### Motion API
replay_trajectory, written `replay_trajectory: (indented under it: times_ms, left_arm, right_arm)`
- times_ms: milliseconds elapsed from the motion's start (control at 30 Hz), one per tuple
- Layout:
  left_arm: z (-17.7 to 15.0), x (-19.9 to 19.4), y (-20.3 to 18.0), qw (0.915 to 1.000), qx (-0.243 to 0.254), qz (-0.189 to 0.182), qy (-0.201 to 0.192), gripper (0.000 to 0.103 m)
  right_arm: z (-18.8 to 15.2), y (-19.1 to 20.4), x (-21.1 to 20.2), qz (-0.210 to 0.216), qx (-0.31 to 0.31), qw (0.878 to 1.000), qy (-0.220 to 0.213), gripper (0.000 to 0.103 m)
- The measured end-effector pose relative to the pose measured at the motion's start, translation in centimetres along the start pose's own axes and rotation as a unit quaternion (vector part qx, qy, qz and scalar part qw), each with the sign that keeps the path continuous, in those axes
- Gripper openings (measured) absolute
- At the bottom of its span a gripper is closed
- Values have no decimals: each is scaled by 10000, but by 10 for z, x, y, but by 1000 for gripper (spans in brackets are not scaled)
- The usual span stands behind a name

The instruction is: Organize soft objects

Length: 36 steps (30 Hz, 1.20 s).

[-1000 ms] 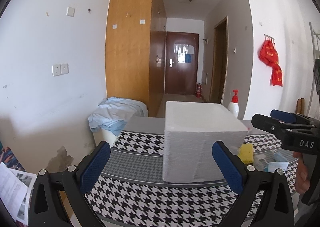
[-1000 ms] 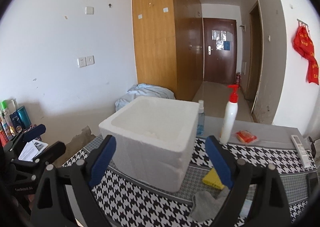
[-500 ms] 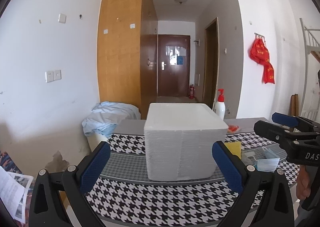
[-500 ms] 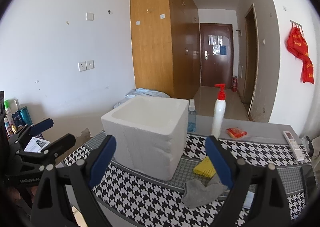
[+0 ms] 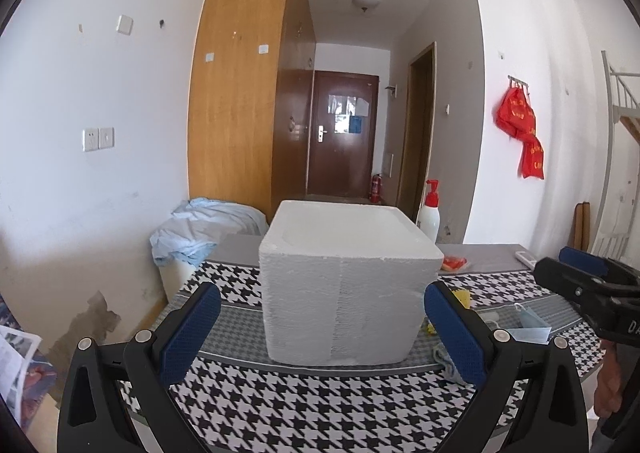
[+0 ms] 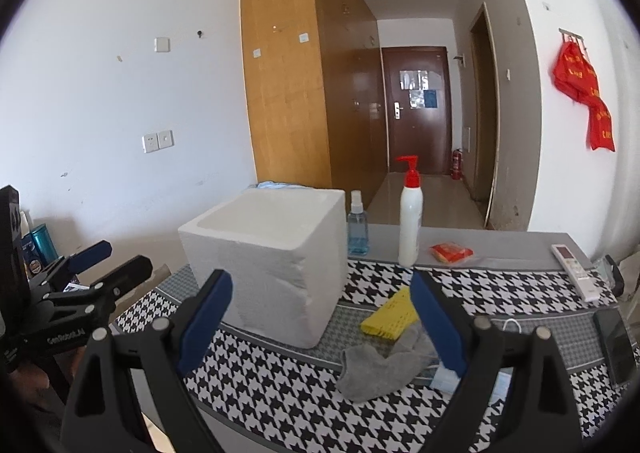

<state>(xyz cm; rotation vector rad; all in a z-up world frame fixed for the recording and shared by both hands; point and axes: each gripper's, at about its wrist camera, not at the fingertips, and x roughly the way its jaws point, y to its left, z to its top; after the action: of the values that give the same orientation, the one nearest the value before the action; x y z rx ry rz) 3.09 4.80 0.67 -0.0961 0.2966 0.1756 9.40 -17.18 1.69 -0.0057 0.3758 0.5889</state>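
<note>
My left gripper and right gripper both gape, empty. The crumpled grey sock lies lower centre, touching the yellow ribbed sponge, beside the white foam box.

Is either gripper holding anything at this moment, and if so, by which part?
Nothing is held. The left gripper and right gripper are both open and empty; the grey cloth lies untouched on the table.
</note>
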Motion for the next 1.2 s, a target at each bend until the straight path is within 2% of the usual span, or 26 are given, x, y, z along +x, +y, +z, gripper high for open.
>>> replay_trajectory:
  times_ms: [600,1200]
  left_arm:
    - [-13,7,-29,9997,35,-241,-54,102]
    - [-24,32,-61,9952,349,-883,240,102]
  right_arm:
    - [-18,-42,-21,-443,110,9990,-9,93]
    - [-35,-64,-19,-775,244,9967,62,93]
